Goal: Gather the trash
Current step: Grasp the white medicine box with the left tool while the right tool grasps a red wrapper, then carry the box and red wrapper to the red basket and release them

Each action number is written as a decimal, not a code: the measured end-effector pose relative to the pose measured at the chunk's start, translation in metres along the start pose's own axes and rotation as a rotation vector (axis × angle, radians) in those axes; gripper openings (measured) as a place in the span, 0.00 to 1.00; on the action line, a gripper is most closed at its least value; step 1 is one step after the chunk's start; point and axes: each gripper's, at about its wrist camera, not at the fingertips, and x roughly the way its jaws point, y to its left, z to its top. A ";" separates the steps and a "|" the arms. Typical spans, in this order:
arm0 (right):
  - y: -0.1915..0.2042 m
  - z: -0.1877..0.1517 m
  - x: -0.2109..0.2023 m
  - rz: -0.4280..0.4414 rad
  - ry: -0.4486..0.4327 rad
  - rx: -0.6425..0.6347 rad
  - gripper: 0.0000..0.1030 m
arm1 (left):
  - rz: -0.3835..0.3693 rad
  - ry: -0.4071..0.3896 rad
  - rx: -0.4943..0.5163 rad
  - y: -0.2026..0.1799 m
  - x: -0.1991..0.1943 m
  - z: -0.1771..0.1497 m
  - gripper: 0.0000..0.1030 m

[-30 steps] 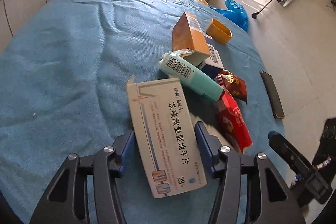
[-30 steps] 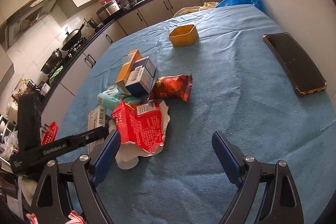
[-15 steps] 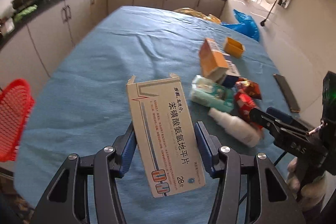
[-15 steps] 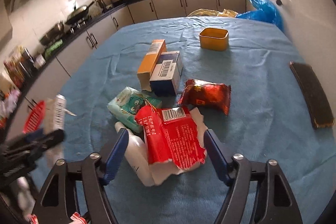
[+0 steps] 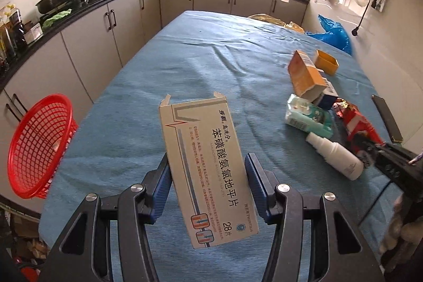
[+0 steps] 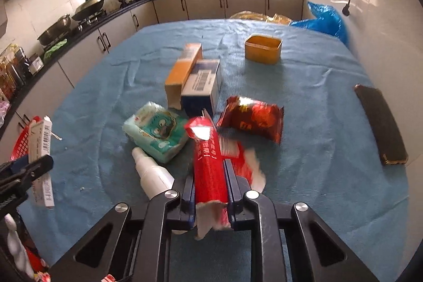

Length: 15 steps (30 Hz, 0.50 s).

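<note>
My left gripper is shut on a white medicine box and holds it above the blue table, near the left edge. A red mesh basket hangs off that edge to the left. My right gripper is shut on a red and white wrapper in the trash pile. The pile also holds a white bottle, a teal tissue pack, a red snack bag, an orange box and a blue and white box.
A yellow tub stands at the far side of the blue tablecloth. A black phone lies at the right edge. Kitchen counters and cabinets run along the left and back. A blue bag lies beyond the table.
My left gripper lifted the medicine box and pulled back left toward the red basket. My right gripper moved forward over the red wrapper and closed on it.
</note>
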 end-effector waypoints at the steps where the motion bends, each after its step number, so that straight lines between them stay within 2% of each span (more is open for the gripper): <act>1: 0.001 0.001 -0.006 -0.002 -0.011 0.000 0.18 | 0.006 -0.003 0.000 0.001 -0.001 -0.001 0.52; 7: 0.011 0.007 -0.036 0.025 -0.071 0.000 0.18 | 0.066 -0.036 -0.009 0.012 -0.011 -0.005 0.52; 15: 0.046 0.009 -0.054 0.115 -0.087 -0.038 0.18 | 0.137 -0.097 -0.026 0.033 -0.033 -0.010 0.52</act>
